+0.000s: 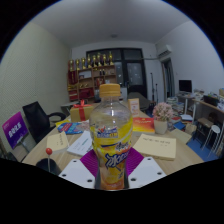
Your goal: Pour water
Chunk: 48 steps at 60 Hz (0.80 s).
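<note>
A clear plastic bottle (111, 135) with an orange cap, yellow drink and a purple-and-yellow label stands upright between my gripper's (112, 172) fingers. Both purple pads (92, 160) press against its lower sides, so the fingers are shut on it. The bottle is held above the table (150, 160), with its base hidden between the fingers. A dark cup (48, 163) with a red-tipped stick in it stands on the table to the left of the fingers.
The table holds books and papers: a tan book (156, 147) to the right, a flower pot (161, 123) beyond it, boxes behind the bottle. A black chair (40, 118) stands at the left. Shelves (92, 75) with yellow items line the far wall.
</note>
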Available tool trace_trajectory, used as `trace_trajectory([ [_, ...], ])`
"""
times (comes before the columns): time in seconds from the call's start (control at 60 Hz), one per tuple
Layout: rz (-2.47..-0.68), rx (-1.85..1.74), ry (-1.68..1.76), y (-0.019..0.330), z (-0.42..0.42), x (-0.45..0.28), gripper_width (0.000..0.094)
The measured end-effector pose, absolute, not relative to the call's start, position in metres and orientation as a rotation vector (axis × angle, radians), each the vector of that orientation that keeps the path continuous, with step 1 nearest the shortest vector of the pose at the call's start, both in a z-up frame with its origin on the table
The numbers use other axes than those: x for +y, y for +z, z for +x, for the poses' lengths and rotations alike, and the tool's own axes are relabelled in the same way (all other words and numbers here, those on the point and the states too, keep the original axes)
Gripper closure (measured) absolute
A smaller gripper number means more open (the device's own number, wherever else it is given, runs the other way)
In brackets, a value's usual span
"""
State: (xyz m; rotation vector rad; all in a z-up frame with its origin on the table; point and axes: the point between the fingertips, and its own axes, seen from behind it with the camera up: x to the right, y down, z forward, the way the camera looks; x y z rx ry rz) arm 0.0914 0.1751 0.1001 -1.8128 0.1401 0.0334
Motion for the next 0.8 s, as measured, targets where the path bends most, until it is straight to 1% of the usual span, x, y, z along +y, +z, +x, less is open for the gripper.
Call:
trace_trajectory([
  [0.067, -1.826, 0.123, 0.045, 0.084, 0.092, 0.173, 0.0612],
  [0.117, -1.855, 0.112, 0.058, 0.06, 0.081, 0.174, 0.0604],
  [0.133, -1.805, 0.102, 0.063, 0.07, 0.083, 0.177, 0.0598],
  [0.233, -1.752, 0.044, 0.034, 0.069, 0.092, 0.161, 0.0596],
  [0.317, -1.759, 0.063, 0.022, 0.07, 0.09, 0.165, 0.0544],
  [0.367, -1.769, 0.069, 0.021, 0.07, 0.088, 0.165, 0.0484],
  [0.4, -1.79, 0.073, 0.022, 0.068, 0.089, 0.165, 0.047],
  [0.45, -1.867, 0.098, 0.041, 0.059, 0.087, 0.159, 0.0408],
  [0.5, -1.949, 0.136, 0.084, 0.05, 0.083, 0.148, 0.0289],
  [0.583, -1.972, 0.151, 0.115, 0.061, 0.08, 0.127, 0.008],
  [0.617, -1.989, 0.152, 0.099, 0.066, 0.08, 0.115, 0.0083],
  [0.633, -1.996, 0.15, 0.089, 0.069, 0.079, 0.108, 0.0104],
  [0.65, -2.002, 0.149, 0.076, 0.073, 0.079, 0.101, 0.0107],
  [0.8, -2.028, 0.132, -0.05, 0.113, 0.065, 0.025, 0.0108],
])
